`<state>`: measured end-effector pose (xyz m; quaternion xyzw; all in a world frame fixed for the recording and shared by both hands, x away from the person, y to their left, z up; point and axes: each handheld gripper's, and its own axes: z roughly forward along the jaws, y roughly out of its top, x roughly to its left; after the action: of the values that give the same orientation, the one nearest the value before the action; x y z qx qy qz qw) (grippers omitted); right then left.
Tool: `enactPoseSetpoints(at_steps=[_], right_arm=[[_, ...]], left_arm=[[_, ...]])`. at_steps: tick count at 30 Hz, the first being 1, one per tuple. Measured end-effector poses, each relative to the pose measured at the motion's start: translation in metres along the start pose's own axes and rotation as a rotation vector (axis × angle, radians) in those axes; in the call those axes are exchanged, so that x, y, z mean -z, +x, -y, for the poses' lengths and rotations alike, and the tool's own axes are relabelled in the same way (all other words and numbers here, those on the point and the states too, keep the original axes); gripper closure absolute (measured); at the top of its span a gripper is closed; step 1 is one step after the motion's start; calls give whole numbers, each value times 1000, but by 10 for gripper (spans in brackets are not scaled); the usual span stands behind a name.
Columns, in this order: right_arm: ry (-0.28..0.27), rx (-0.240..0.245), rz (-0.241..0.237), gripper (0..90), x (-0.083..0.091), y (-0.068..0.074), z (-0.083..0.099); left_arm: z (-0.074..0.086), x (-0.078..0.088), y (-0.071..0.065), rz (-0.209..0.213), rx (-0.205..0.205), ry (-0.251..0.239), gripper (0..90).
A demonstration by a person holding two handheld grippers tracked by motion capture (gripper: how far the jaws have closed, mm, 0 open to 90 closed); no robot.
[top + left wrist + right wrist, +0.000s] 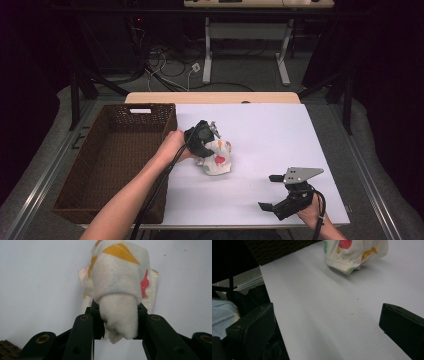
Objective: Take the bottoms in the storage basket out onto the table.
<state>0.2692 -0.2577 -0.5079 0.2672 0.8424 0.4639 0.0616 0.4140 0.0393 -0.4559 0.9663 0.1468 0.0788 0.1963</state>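
A: Layout, biggest first?
B: White table [280, 145] fills the middle of the high view. Brown wicker basket [90, 170] sits on its left side, long edge flush against the table's left part. Nothing visible inside it.

A: The cloth?
B: Small cream garment [219, 159] with red, orange and green prints, bunched up on the table just right of the basket, near the table's middle. In the right gripper view it shows at the top [354, 255], ribbed hem toward the camera, basket wall dark behind it.

A: Left gripper?
B: Left gripper [202, 140] is on the garment's left end, person's left hand [175, 146] behind it, forearm running in from the bottom. In the left gripper view the jaws are clamped on a rolled fold of the garment [120, 290]; fabric fills the gap between them and bulges above the tips. The rest of the cloth lies on the table beyond.

A: Lifted or resting?
B: Cannot tell. Lower part looks to touch the table in the high view.

A: Right gripper?
B: Right gripper [277, 192] is near the table's front right corner, well apart from the garment, grey three-cornered plate on top. Jaws wide apart, nothing between them; bare tabletop in the gap in the right gripper view [324, 322].
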Motion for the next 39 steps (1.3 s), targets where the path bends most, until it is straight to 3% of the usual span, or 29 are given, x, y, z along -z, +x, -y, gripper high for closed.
enactPoseSetpoints(at_steps=[9,20,27,39], right_arm=[[-6,-2,-1,1,0,0,0],[-5,2,1,2,0,-1,0],[-7,2,-3,1,0,-1,1],[-12,1,-11,1,-1,-1,0]], left_arm=[[0,0,0,-5,5,-16,611],[3,14,3,-37,61,-55,321],[6,25,1,-38,88,-80,185],[19,33,-4,-47,129,-97,72]])
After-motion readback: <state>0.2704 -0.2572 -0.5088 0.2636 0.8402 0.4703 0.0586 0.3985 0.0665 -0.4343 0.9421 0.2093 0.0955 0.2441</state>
